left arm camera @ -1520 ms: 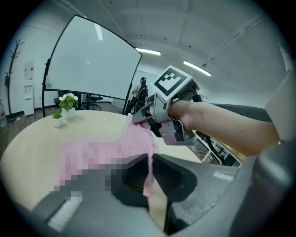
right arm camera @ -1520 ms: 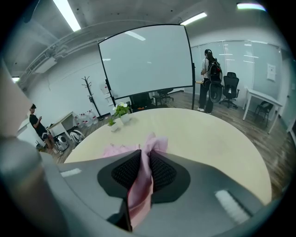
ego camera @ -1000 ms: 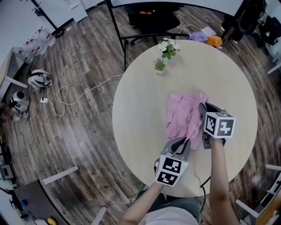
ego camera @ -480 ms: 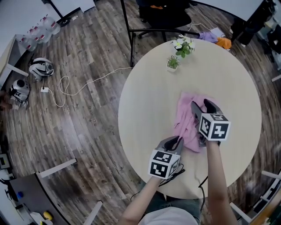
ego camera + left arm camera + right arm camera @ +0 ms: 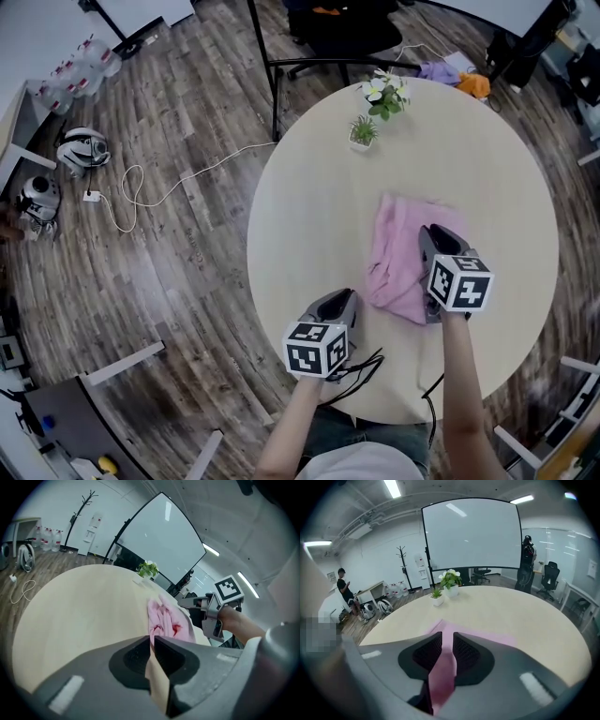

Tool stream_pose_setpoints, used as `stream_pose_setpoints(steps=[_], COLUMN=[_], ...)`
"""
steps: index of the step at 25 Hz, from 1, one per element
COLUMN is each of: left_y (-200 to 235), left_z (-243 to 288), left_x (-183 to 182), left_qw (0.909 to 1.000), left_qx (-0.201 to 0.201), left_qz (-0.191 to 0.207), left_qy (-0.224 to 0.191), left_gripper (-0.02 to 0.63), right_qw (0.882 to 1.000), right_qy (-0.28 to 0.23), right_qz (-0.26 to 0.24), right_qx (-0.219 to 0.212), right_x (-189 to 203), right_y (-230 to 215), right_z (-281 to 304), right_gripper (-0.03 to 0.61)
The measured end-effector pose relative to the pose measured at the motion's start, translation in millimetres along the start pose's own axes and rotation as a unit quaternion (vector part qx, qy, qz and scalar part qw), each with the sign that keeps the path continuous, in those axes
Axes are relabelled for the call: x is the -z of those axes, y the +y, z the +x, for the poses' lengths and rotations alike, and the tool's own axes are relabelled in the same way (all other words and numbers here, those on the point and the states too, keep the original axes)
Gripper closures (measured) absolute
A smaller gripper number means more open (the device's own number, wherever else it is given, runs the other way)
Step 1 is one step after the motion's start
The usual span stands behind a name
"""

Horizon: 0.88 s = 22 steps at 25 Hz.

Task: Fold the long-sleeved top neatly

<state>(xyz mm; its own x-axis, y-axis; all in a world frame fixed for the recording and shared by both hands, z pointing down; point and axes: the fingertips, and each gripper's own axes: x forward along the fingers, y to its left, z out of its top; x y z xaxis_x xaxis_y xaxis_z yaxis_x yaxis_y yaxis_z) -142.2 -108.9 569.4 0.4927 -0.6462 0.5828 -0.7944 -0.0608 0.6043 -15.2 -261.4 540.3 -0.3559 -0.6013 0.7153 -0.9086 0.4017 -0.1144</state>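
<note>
The pink long-sleeved top (image 5: 401, 255) lies crumpled on the round beige table (image 5: 309, 216), right of its middle. My right gripper (image 5: 434, 240) is over the top's right part. Its jaws have just been closing, and pink cloth (image 5: 445, 667) fills the gap between them, so the right gripper (image 5: 447, 637) is shut on it. My left gripper (image 5: 339, 302) hangs over bare table to the left of the top, apart from it. In the left gripper view the left gripper (image 5: 152, 639) is shut with nothing in it; the top (image 5: 166, 620) and the right gripper (image 5: 187, 603) lie ahead.
Two small potted plants (image 5: 364, 133) (image 5: 384, 92) stand at the table's far edge. A black cable (image 5: 361, 366) loops over the near edge by my left arm. A black chair (image 5: 347, 28) is beyond the table, and a white cord (image 5: 131, 202) lies on the wooden floor at the left.
My left gripper has moved left and toward the near table edge, off the pink top. The right gripper stays over the top, lower on it.
</note>
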Motion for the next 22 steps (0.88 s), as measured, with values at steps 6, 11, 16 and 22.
stream_pose_setpoints(steps=[6,11,16,22], left_y=[-0.3,-5.7,-6.8,-17.4], left_z=[-9.6,-16.5,-19.4,-26.4], left_x=[-5.9,-9.2,-18.7,-45.6], left_qw=[0.9999,0.9997,0.9991,0.9955], left_qx=[-0.001,0.006,0.008,0.011], left_qz=[0.003,0.013,0.034,0.084], left_qy=[-0.014,-0.018,-0.024,-0.043], left_gripper=[0.474,0.476,0.476,0.476], right_qw=[0.999,0.994,0.998,0.997], right_qy=[0.033,0.053,0.019,-0.048], right_qz=[-0.037,-0.093,-0.054,-0.027], right_qx=[0.001,0.035,0.023,0.052], right_x=[24.2,37.7,28.5,10.3], right_y=[22.8,30.7,28.3,15.7], right_z=[36.4,52.1,45.7,2.7], right_gripper=[0.431,0.433,0.372,0.377])
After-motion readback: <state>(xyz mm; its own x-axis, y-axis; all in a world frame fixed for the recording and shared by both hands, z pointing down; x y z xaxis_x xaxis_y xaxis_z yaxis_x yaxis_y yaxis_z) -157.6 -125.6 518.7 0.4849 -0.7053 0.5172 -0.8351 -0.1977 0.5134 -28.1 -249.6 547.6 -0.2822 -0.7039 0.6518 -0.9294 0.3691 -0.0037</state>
